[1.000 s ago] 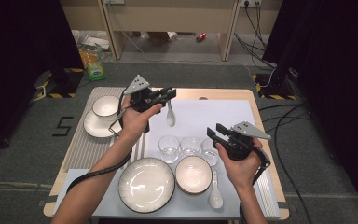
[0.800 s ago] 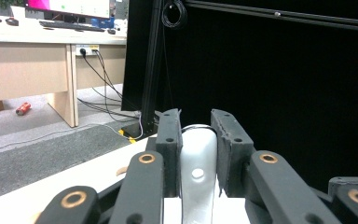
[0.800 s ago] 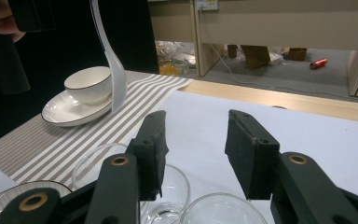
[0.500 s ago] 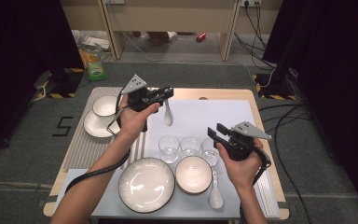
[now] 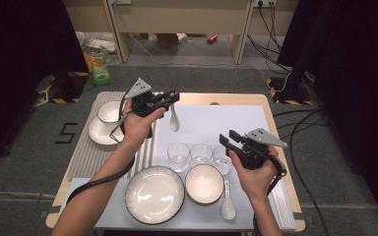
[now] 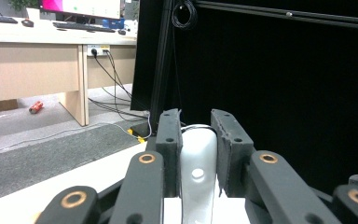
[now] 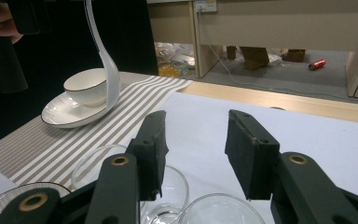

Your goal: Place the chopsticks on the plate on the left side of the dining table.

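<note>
Lying nearest: a large white ribbed plate, a smaller white bowl and a white ceramic spoon sat at the front of the desk.
Right gripper: the right gripper hovered just behind the bowl, jaws released with nothing between them, and had not shifted over the past second.
Glasses: three clear tumblers stood in a row under and beside those jaws, untouched.
Left gripper: the left gripper hung above the far half of the desk, jaws clenched on the handle of a second white ceramic spoon.
Held spoon: it dangled bowl-down, clear of the white sheet.
Change: the spoon had drifted slightly towards the striped mat since a second ago.
Cup and saucer: a white cup on a white saucer waited at the far left.
Meaning: the carry was probably heading for that saucer; the set-down was not yet done.
</note>
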`<action>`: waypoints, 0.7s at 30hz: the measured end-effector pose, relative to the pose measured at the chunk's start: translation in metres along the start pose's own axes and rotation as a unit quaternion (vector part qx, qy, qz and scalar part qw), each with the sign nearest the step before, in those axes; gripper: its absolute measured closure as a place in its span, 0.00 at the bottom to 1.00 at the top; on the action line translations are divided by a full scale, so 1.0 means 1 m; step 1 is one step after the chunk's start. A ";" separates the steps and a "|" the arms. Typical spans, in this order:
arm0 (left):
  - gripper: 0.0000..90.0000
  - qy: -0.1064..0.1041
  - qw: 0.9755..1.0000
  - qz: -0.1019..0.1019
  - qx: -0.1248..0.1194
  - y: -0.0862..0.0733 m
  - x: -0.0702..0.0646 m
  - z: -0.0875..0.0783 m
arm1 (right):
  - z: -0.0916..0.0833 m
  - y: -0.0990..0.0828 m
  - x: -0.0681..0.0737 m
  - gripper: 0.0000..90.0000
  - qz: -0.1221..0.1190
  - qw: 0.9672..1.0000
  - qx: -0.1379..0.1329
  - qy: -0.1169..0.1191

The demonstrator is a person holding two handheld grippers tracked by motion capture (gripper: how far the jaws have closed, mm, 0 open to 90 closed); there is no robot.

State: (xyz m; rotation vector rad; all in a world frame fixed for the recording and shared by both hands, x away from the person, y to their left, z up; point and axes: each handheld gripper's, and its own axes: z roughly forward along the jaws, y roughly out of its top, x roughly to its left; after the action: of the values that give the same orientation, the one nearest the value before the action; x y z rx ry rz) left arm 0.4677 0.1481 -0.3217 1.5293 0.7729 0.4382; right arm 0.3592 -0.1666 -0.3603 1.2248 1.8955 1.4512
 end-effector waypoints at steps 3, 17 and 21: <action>0.81 0.001 1.000 -0.001 -0.001 0.000 0.001 -0.001 | 0.000 0.000 0.000 0.64 0.000 1.000 0.001 0.000; 0.81 0.014 1.000 -0.005 0.001 -0.002 0.010 -0.007 | 0.000 0.000 -0.001 0.64 -0.002 1.000 -0.005 -0.001; 0.81 0.017 1.000 -0.005 0.001 -0.002 0.013 -0.008 | 0.000 0.000 -0.001 0.64 -0.009 1.000 -0.008 -0.003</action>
State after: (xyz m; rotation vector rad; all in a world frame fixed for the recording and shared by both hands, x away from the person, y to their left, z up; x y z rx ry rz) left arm 0.4702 0.1628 -0.3248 1.5225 0.8064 0.4578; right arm 0.3600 -0.1678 -0.3604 1.1999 1.8821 1.4493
